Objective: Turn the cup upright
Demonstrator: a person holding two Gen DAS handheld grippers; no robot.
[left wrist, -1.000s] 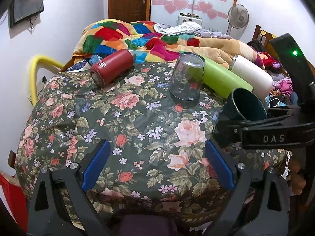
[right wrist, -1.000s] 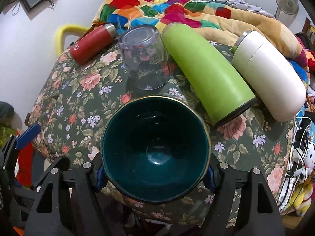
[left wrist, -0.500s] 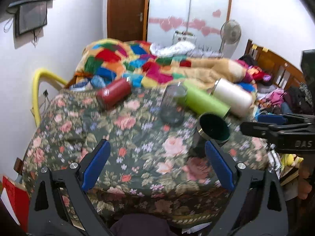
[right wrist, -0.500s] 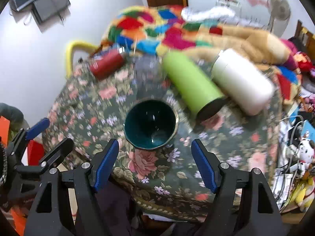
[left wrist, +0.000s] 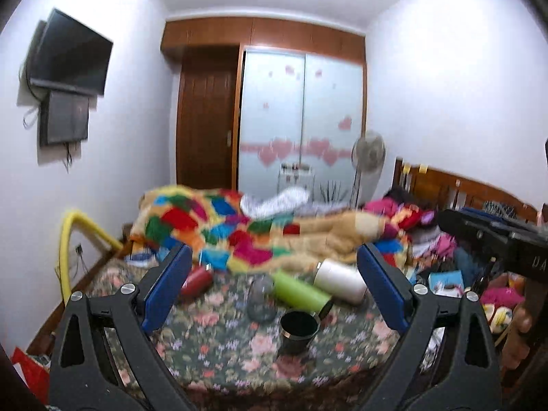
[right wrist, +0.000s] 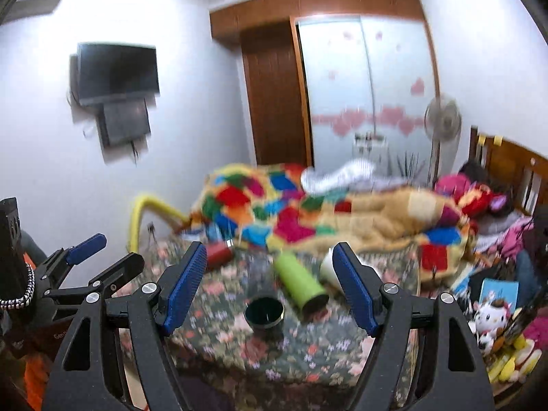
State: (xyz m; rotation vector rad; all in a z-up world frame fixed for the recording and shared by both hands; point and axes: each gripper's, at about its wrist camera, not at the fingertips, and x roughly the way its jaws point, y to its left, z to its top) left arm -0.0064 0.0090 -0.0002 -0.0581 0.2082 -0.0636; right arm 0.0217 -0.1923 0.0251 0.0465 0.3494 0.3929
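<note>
Blurred cup (left wrist: 298,328) stands upright at six o'clock from the glass (left wrist: 261,297); both grippers (left wrist: 272,299) (right wrist: 269,289) gape wide, empty.

A table (left wrist: 219,352) is covered by a floral cloth (dark green). A dark cup (left wrist: 298,328) is stood upright on it, mouth up. A glass (left wrist: 261,297), a green bottle (left wrist: 298,293), a white bottle (left wrist: 340,281) and a red bottle (left wrist: 198,280) are laid behind.

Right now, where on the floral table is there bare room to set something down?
Free: the floral cloth left of the dark green cup, below the red bottle. Crowded: the far right, where glass, green bottle and white bottle cluster.
</note>
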